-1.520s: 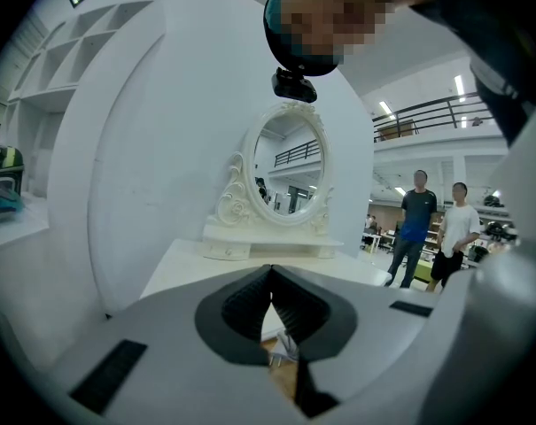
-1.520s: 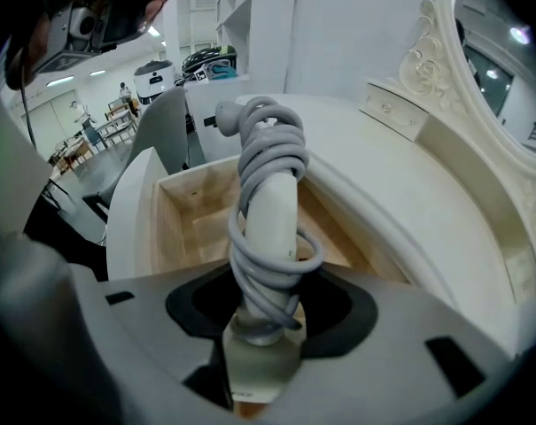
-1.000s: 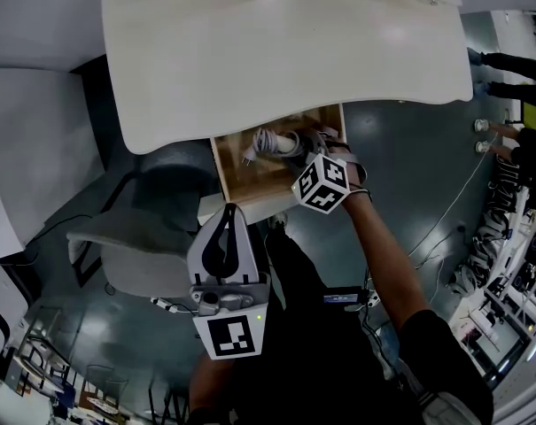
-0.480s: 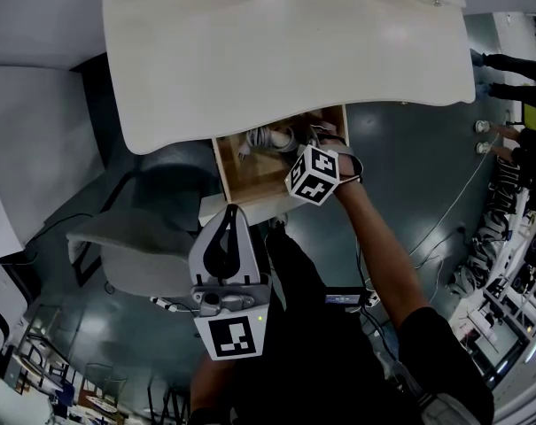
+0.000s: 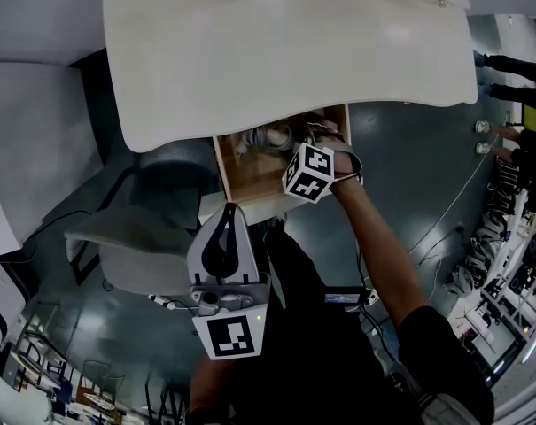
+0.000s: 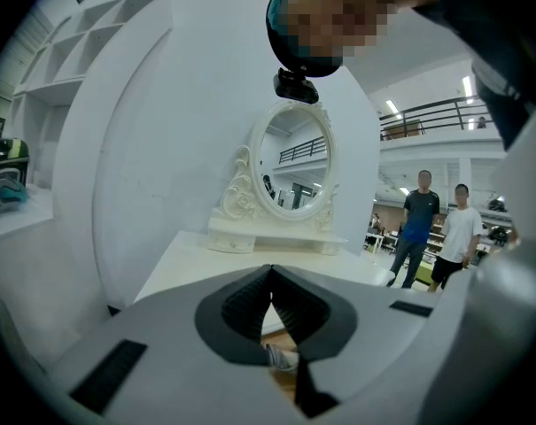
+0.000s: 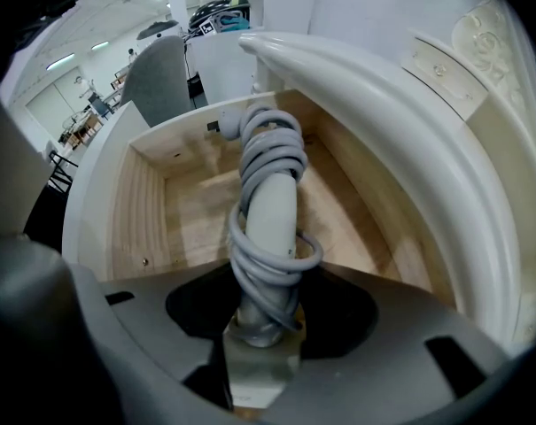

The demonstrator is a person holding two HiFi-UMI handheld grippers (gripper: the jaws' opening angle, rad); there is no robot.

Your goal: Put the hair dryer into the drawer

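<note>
The hair dryer [image 7: 272, 206] slid under tabletop edge [image 7: 383, 131].

Hair dryer [image 7: 272, 206] in drawer [image 7: 139, 211] under table [image 5: 285, 51]

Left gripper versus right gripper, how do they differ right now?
The left gripper is shut on nothing; the right gripper clamps the cord-wrapped hair dryer. The left gripper sits outside the drawer, in front of it; the right gripper reaches down into it. Both have the same grey jaws.
</note>
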